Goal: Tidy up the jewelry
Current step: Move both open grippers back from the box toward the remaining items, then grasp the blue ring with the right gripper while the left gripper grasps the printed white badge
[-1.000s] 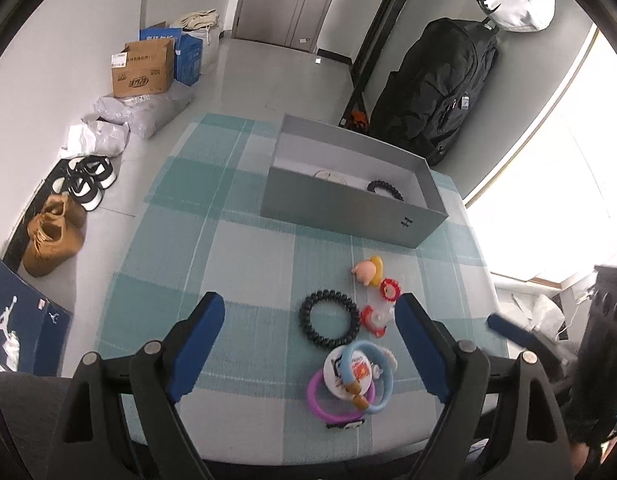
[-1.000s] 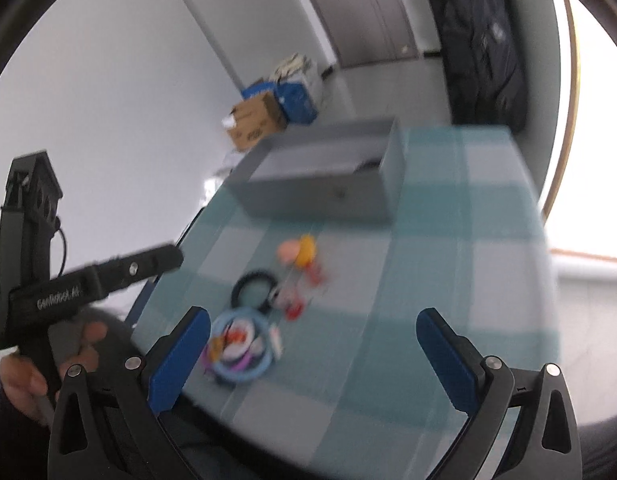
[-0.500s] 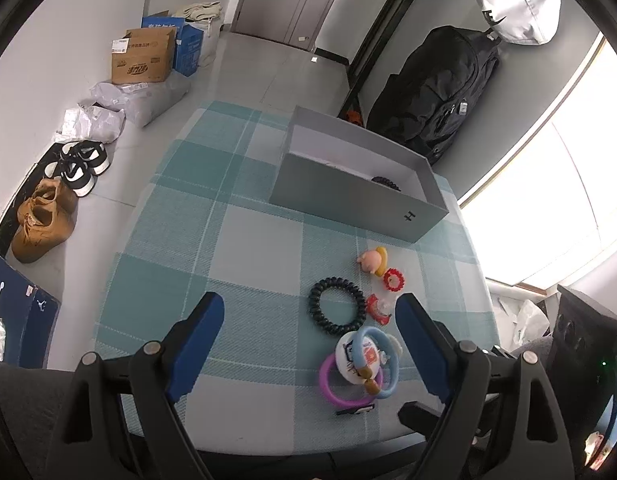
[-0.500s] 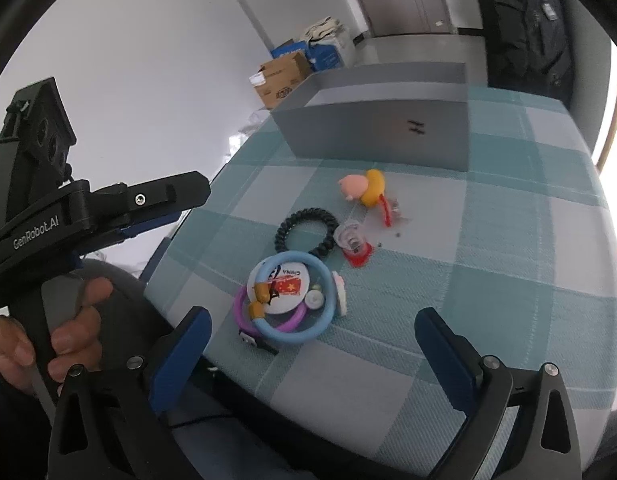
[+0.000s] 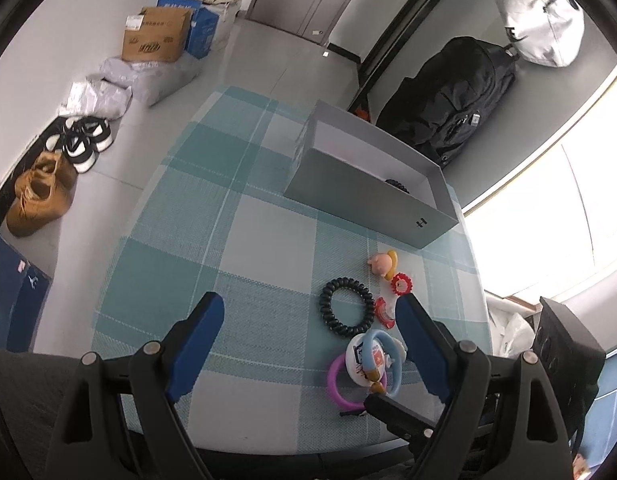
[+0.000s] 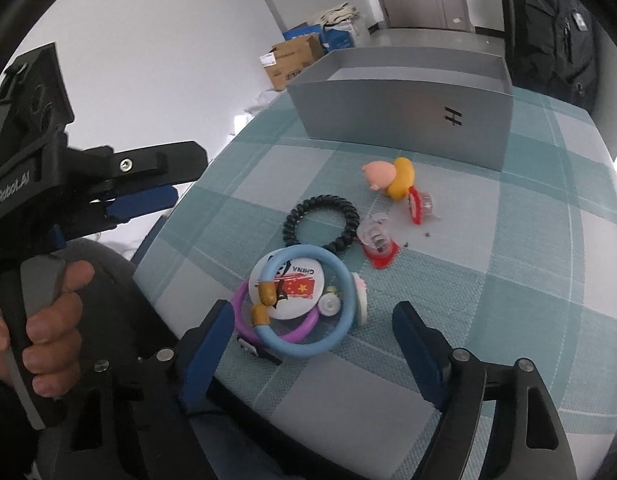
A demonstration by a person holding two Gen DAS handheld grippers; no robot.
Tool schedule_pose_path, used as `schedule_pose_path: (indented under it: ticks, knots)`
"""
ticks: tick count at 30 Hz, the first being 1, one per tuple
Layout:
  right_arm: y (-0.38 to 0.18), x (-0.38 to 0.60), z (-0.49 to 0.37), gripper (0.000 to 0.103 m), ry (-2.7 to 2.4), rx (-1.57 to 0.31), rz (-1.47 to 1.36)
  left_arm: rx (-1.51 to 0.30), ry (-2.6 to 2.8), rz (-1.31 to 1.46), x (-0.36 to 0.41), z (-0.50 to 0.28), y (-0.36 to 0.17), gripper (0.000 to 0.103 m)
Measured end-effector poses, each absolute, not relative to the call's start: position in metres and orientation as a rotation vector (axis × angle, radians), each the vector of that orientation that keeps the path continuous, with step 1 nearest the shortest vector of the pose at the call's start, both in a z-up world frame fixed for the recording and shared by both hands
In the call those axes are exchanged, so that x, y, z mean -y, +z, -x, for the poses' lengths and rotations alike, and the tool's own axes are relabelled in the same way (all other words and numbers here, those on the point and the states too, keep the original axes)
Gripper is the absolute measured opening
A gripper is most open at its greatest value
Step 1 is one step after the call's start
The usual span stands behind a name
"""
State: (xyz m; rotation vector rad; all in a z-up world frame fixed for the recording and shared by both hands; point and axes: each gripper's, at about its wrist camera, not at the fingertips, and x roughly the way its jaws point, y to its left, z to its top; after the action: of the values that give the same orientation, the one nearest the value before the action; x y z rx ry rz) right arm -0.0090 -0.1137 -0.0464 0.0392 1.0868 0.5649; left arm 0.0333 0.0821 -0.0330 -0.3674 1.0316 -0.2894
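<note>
A grey open box (image 5: 372, 196) (image 6: 404, 120) stands at the far side of the checked tablecloth; a black coil band (image 5: 396, 185) lies inside it. On the cloth lie a black coil hair band (image 5: 345, 306) (image 6: 320, 222), a pink and yellow figure clip (image 5: 382, 264) (image 6: 388, 176), two red pieces (image 5: 401, 285) (image 6: 378, 246), and a blue ring (image 6: 308, 306) stacked over a white badge (image 5: 364, 360) and a purple ring (image 5: 338, 384). My left gripper (image 5: 308, 320) is open and empty above the near edge. My right gripper (image 6: 314, 334) is open, straddling the blue ring pile.
The left gripper and the hand holding it (image 6: 52, 280) fill the left of the right wrist view. The table's near edge (image 5: 268, 446) is close below both grippers. Shoes, cartons and bags lie on the floor to the left (image 5: 68, 148); a black backpack (image 5: 452, 108) stands behind the box.
The right gripper has swung down and closer to the blue ring pile, which now sits between its fingers. The left gripper has drifted back slightly; both stay open.
</note>
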Motion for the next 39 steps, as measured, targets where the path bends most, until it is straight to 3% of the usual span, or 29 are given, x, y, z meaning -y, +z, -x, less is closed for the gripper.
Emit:
schedule_pose_path:
  ticks: [8, 23, 34, 39]
  knots:
    - [-0.048, 0.111, 0.006, 0.06, 0.578, -1.088, -0.053, -1.038, -0.303, 0.366, -0.079, -0.034, -0.033, 0.084]
    - [-0.043, 0.142, -0.002, 0.059, 0.537, -1.073, -0.19, -1.097, -0.362, 0.407, -0.077, -0.035, -0.039, 0.084]
    - [-0.039, 0.179, -0.004, 0.059, 0.432, -1.057, -0.257, -1.143, -0.425, 0.241, -0.048, -0.022, -0.045, 0.084]
    - [-0.031, 0.19, -0.003, 0.059, 0.417, -1.031, -0.293, -1.158, -0.441, 0.151, -0.032, -0.018, -0.05, 0.075]
